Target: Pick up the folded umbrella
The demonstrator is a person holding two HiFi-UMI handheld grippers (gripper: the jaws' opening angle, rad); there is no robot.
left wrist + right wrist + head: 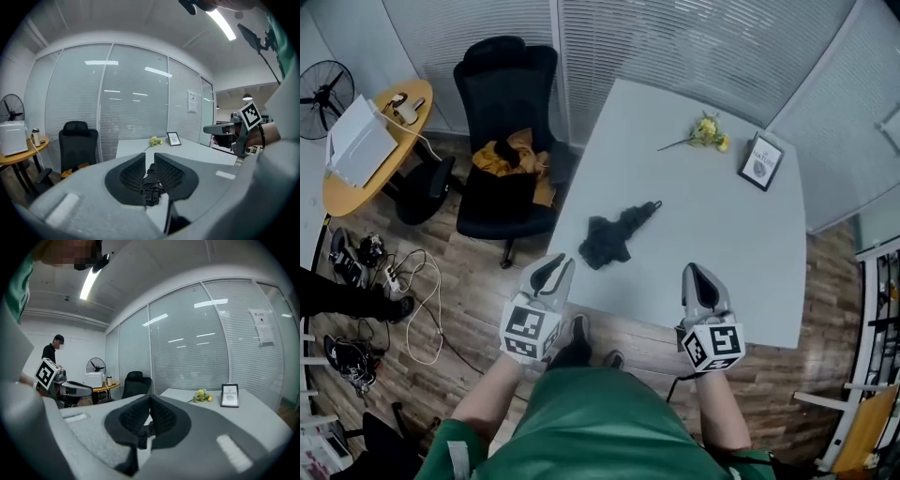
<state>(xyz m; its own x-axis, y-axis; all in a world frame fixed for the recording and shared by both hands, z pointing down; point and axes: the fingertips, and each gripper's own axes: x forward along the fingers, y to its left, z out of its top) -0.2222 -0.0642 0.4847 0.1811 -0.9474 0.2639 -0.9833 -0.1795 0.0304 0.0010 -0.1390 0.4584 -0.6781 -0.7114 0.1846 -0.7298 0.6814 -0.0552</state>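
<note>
The folded black umbrella (614,234) lies crumpled on the pale table (741,253), near its left front edge. My left gripper (560,266) hovers at that front edge, just short of the umbrella, its jaws nearly together with nothing between them. In the left gripper view the umbrella (151,187) shows beyond the narrow slit of the left gripper (149,157). My right gripper (697,274) is over the table's front edge further right, jaws together and empty. A dark shape that may be the umbrella (145,433) shows low past the right gripper (150,397).
A yellow flower (705,131) and a small framed picture (761,161) lie at the table's far side. A black office chair (506,131) with a yellow cloth stands left of the table. Further left are a round wooden table (370,155), a fan (321,94) and floor cables (412,300). A person (50,355) stands far off.
</note>
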